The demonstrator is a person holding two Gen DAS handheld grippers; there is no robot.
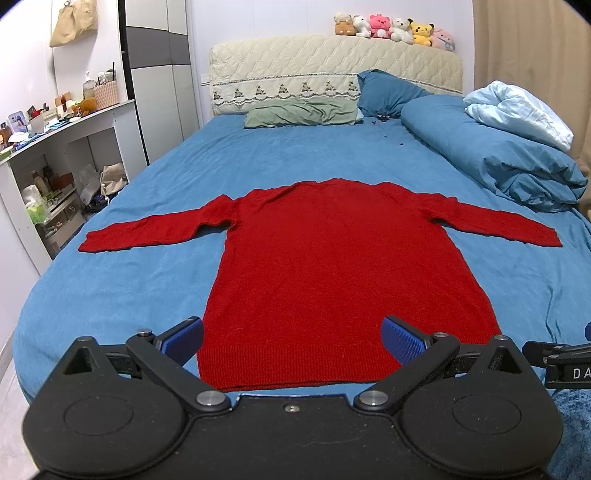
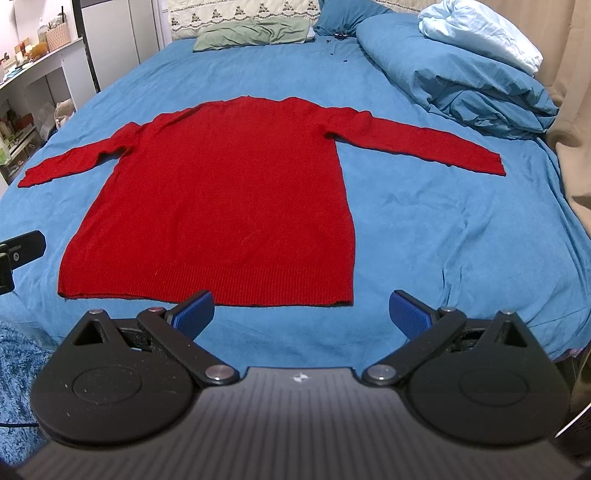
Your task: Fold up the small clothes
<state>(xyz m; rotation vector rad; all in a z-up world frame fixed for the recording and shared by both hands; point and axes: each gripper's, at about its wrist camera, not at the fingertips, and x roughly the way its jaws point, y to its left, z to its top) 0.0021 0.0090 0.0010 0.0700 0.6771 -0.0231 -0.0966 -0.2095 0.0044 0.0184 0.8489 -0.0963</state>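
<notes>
Left wrist view: your left gripper (image 1: 291, 338) and right gripper (image 2: 301, 312) gape empty; pinch the soft, limp sweater (image 1: 332, 266) at its 6 o'clock hem corners.

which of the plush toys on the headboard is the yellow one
The yellow plush, second from the right in the row on the headboard. Its neighbours are pink, white or brown; only this one is bright yellow.

"DA" on the right gripper (image 1: 561, 363) body.
</notes>
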